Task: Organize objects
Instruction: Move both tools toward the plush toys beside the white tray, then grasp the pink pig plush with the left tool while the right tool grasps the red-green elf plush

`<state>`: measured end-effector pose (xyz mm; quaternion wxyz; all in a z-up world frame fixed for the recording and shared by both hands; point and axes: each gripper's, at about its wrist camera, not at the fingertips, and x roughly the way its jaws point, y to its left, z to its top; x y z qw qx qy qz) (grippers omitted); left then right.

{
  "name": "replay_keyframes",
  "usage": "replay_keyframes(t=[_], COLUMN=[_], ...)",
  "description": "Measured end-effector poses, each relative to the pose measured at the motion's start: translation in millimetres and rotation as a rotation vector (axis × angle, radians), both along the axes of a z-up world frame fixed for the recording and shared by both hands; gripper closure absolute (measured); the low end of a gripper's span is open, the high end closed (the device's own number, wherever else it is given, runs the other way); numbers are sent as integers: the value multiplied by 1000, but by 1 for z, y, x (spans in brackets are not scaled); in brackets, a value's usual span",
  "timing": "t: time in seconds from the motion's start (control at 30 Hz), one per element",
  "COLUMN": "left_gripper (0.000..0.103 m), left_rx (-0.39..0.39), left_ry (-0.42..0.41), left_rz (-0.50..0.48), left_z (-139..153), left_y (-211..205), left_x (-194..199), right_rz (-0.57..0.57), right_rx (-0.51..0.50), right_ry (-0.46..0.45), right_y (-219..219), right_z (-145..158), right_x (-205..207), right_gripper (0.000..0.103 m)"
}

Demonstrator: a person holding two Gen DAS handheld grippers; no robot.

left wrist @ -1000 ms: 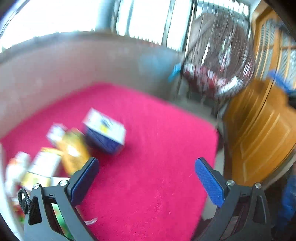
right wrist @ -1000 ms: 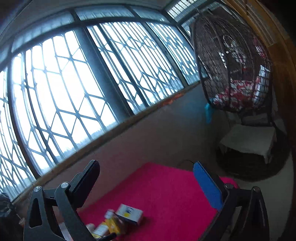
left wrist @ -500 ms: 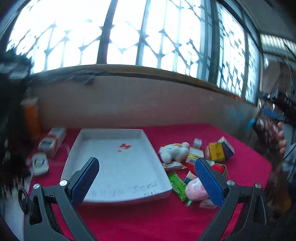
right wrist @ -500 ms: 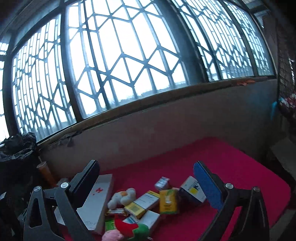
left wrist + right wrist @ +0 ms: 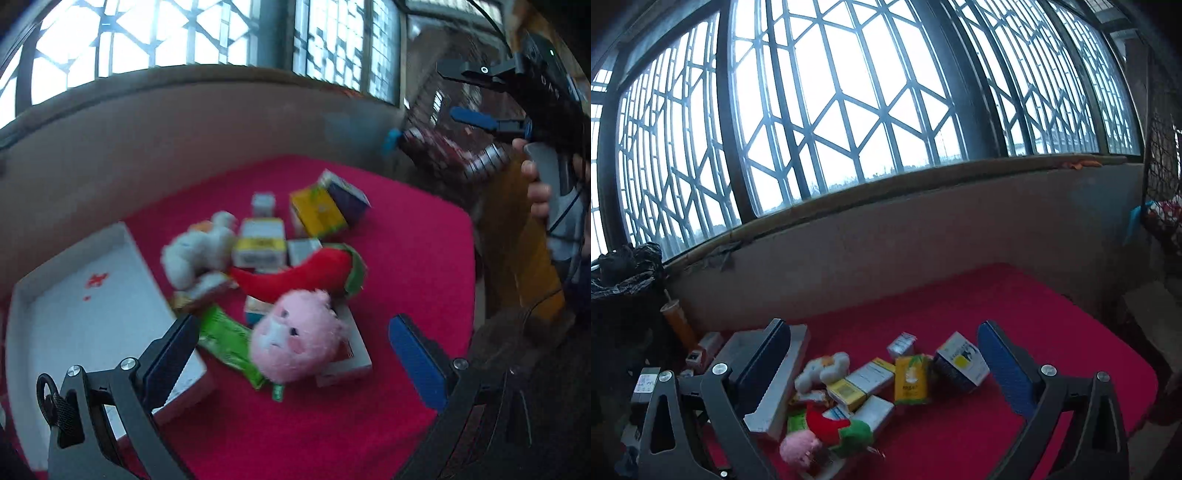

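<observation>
red cloth (image 5: pixel 369 424) is covering the table under a latticed window, and in the left wrist view the left gripper (image 5: pixel 295 358) is hanging with its jaws wide apart and empty, close above the pink plush toy (image 5: pixel 299 336). that toy is lying on a flat box, just beside the white tray (image 5: pixel 74 325), which is holding nothing. it is looking soft and light, so pinching its round body across the middle should be working best. the red plush chili (image 5: pixel 295 273) is lying just behind it.

in the right wrist view, the right gripper (image 5: pixel 882 362) is hovering higher, jaws apart and empty. the yellow carton (image 5: pixel 910 380) and white-and-blue box (image 5: pixel 960 369) are looking stiff and light; gripping across their flat sides seems safest.
</observation>
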<state>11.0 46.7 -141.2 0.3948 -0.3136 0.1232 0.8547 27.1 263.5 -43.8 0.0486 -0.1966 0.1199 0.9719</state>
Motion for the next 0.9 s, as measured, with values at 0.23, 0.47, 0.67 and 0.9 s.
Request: replay_keyframes(t=[0.23, 0.47, 0.67, 0.9], left_gripper=[4, 24, 24, 24], left_rx=[-40, -39, 16, -39], left_ry=[-77, -157, -149, -150], left_rz=[-121, -45, -3, -34], left_z=[-19, -35, -25, -30], left_y=[21, 21, 9, 19], left_x=[-23, -39, -37, -38], right_rz=[-127, 78, 281, 405], right_rx=[-73, -59, -1, -21], right_ry=[28, -198, -267, -317], right_y=[45, 16, -18, -39], right_z=[-13, -61, -75, -105], right_x=[38, -20, -66, -91], right_gripper=[0, 0, 0, 3])
